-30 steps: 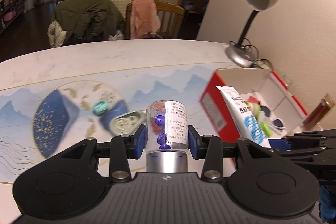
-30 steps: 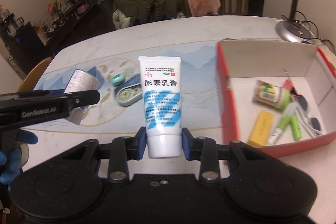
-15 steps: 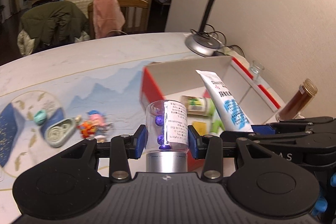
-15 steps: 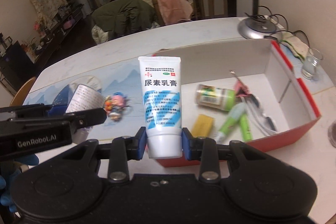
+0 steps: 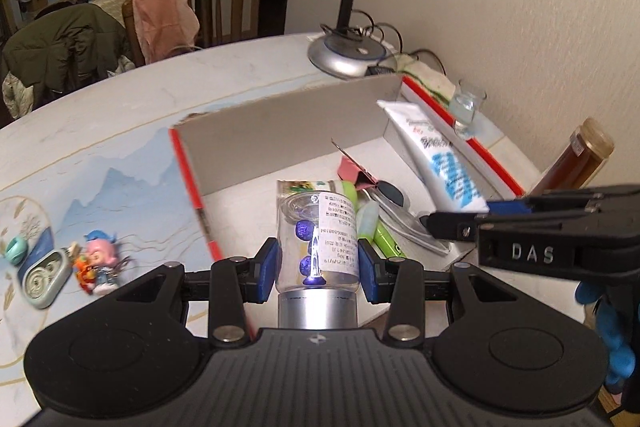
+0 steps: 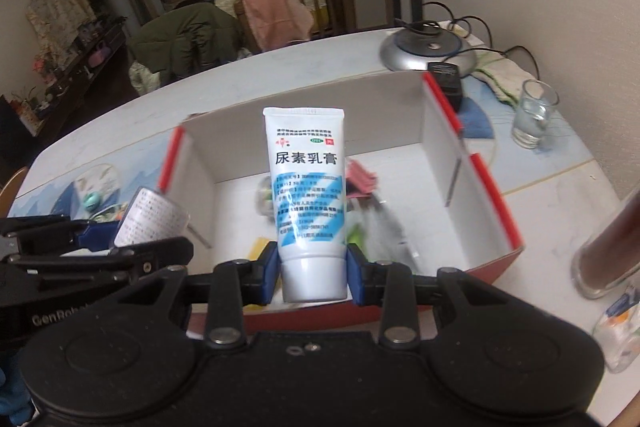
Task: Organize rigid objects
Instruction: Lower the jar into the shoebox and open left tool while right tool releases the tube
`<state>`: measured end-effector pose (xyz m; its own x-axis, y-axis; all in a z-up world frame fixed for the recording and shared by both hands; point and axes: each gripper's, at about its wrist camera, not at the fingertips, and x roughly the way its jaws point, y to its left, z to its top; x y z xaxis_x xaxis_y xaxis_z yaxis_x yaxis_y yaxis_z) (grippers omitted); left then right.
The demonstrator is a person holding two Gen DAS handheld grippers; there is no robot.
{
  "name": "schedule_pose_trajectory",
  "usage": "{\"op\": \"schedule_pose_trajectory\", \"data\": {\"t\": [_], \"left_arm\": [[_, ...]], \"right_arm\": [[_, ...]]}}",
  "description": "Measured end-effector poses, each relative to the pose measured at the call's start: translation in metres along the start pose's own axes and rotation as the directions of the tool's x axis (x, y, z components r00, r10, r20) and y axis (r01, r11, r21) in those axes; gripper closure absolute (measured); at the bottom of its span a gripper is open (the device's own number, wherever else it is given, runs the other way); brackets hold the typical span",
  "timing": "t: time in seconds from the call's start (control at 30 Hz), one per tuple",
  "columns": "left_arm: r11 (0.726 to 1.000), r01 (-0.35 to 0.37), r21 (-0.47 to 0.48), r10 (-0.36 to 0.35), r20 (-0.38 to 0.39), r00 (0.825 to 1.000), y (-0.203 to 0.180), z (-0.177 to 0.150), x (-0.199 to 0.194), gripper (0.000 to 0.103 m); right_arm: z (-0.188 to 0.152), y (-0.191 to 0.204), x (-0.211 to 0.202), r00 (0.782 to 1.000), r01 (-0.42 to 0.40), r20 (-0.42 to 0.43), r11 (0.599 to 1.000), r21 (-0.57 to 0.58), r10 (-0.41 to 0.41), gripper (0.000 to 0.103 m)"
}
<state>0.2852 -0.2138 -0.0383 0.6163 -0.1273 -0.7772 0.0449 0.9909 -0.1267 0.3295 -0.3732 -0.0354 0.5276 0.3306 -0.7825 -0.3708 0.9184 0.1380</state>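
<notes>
Two tongs, clear jar (image 5: 318,239), white tube (image 6: 306,203)

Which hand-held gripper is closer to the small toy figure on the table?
Left. The left hand-held gripper hangs beside the toy figure; the right hand-held gripper is over the red box, farther away.

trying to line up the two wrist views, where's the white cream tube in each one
Left wrist view: the white cream tube slants at right of centre, held by the right tongs over the red box.
Right wrist view: the tube stands upright at centre, clamped by its cap end.
Shared landmark: the silver lamp base behind the box's far wall.
</notes>
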Motion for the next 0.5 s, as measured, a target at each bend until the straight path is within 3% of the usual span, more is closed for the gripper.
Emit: {"op": "schedule_pose_trajectory", "data": {"t": [0.2, 0.5], "left_arm": [[0.999, -0.033, 0.028, 0.035, -0.055, 0.998, -0.013, 0.007, 0.033, 0.062], [0.996, -0.063, 0.056, 0.069, -0.114, 0.991, -0.021, 0.017, 0.072, 0.062]], "right_arm": [[0.009, -0.025, 0.020, 0.999, 0.046, -0.024, 0.999, 0.003, -0.046, 0.070], [0.021, -0.043, 0.065, 0.991, 0.049, -0.120, 0.999, -0.015, -0.051, 0.070]]}}
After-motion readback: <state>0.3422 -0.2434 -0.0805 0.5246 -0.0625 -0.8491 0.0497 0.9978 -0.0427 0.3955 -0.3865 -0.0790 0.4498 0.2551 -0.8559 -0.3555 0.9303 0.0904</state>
